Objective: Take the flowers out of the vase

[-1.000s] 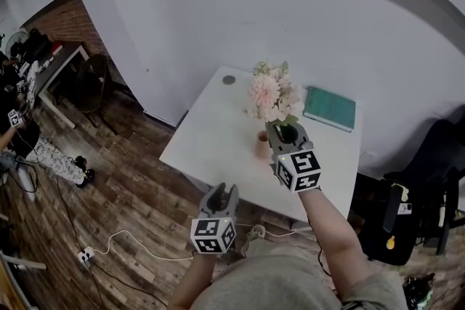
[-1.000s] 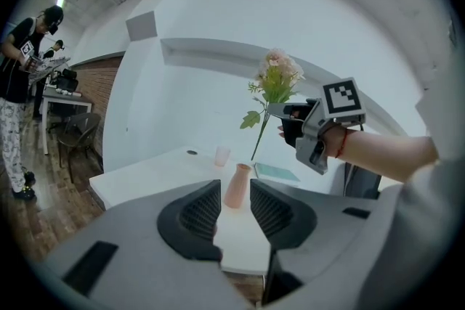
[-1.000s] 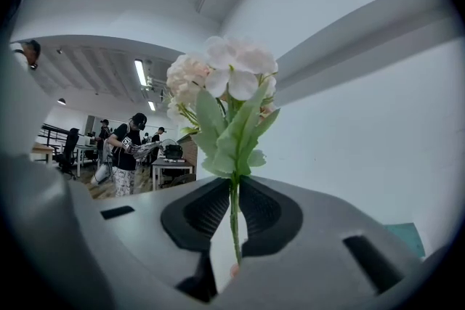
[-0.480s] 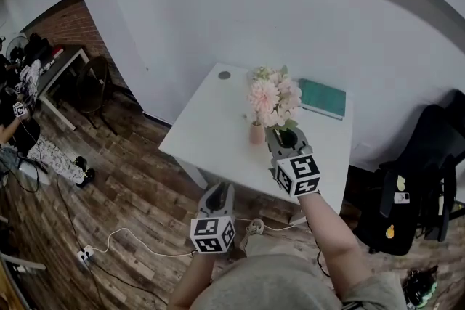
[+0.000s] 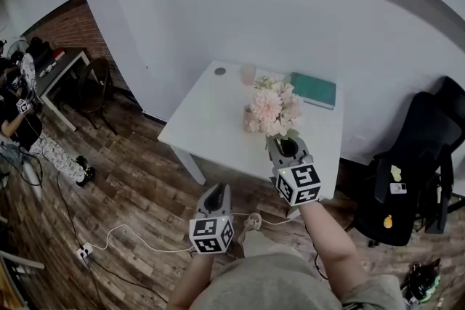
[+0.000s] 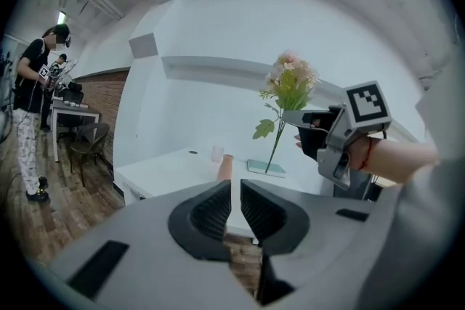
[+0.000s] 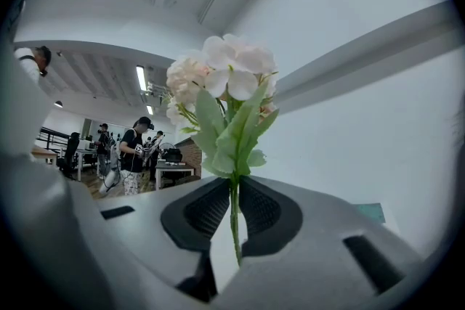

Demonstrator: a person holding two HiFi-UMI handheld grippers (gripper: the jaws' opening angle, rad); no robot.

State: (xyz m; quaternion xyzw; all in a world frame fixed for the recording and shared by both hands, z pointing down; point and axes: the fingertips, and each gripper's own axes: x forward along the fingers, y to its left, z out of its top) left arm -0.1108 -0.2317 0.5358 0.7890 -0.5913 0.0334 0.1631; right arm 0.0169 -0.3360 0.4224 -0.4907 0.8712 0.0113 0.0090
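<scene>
My right gripper (image 5: 282,140) is shut on the green stem of a bunch of pale pink flowers (image 5: 275,107), held upright over the near part of the white table (image 5: 211,120). In the right gripper view the stem (image 7: 234,218) runs between the pads, with the blooms (image 7: 221,83) above. The stem's bare end (image 6: 273,156) hangs free in the left gripper view. A small terracotta vase (image 6: 225,168) stands apart on the table; in the head view the vase (image 5: 248,117) shows at the blooms' left edge. My left gripper (image 5: 216,192) is low, short of the table. Its jaws have just been closing to a thin slit (image 6: 235,189) with nothing between them.
A teal book (image 5: 314,89), a clear glass (image 5: 248,74) and a small dark disc (image 5: 219,71) lie toward the table's far side. A black chair (image 5: 414,170) stands at the right. A white cable (image 5: 138,239) runs over the wooden floor. People stand far left (image 6: 33,112).
The right gripper has drawn the flowers back from the vase toward the table's near edge. The left gripper's jaws have narrowed. Both grippers now sit farther from the table.
</scene>
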